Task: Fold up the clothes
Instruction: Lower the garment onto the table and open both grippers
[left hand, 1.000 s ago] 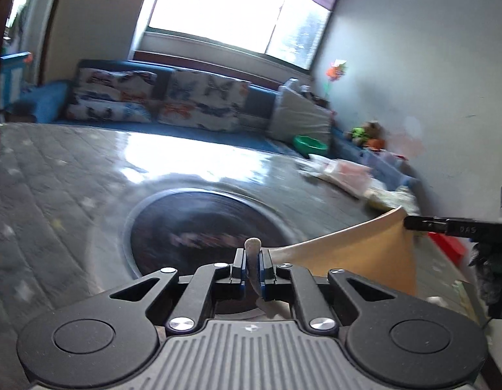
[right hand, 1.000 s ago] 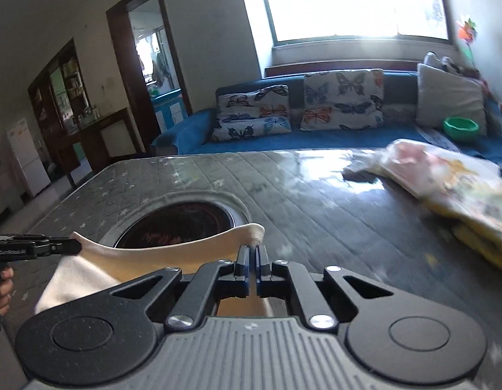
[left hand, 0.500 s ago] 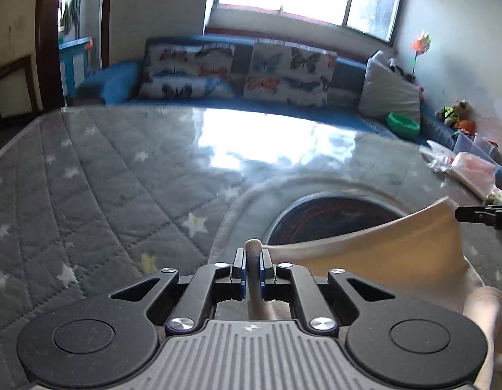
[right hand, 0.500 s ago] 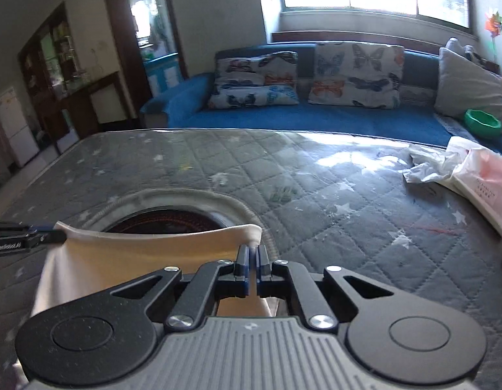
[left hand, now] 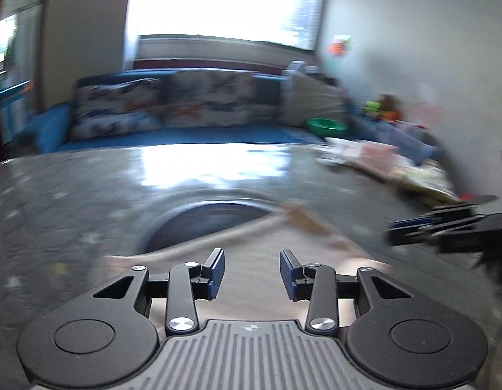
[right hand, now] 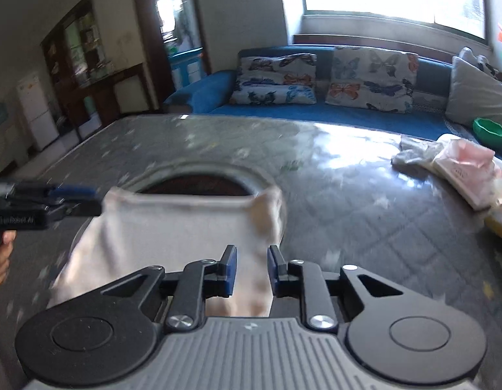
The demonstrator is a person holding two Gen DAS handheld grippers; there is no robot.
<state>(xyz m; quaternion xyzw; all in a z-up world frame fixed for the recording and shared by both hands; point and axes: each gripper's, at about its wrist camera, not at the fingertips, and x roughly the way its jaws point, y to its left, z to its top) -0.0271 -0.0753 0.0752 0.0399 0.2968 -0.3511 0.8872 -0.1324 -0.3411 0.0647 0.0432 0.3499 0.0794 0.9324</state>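
Note:
A cream garment (right hand: 186,227) lies on the grey quilted table, its far edge over a round dark inset (right hand: 192,183). In the left wrist view the garment (left hand: 251,253) is blurred under my left gripper (left hand: 252,271), which is open with nothing between the fingers. My right gripper (right hand: 249,269) is open just above the garment's right part, with cloth showing between the fingers but not clamped. Each gripper shows in the other's view: the right one at the right edge (left hand: 445,227), the left one at the left edge (right hand: 46,201).
Plastic bags and packets (right hand: 462,172) lie on the table's right side. A blue sofa (right hand: 348,110) with butterfly cushions and a green bowl (right hand: 489,130) stands behind the table. A dark cabinet (right hand: 98,84) and a doorway are at the left.
Both grippers have opened and let go of the cream garment, which has dropped onto the table. The left wrist view is blurred by motion.

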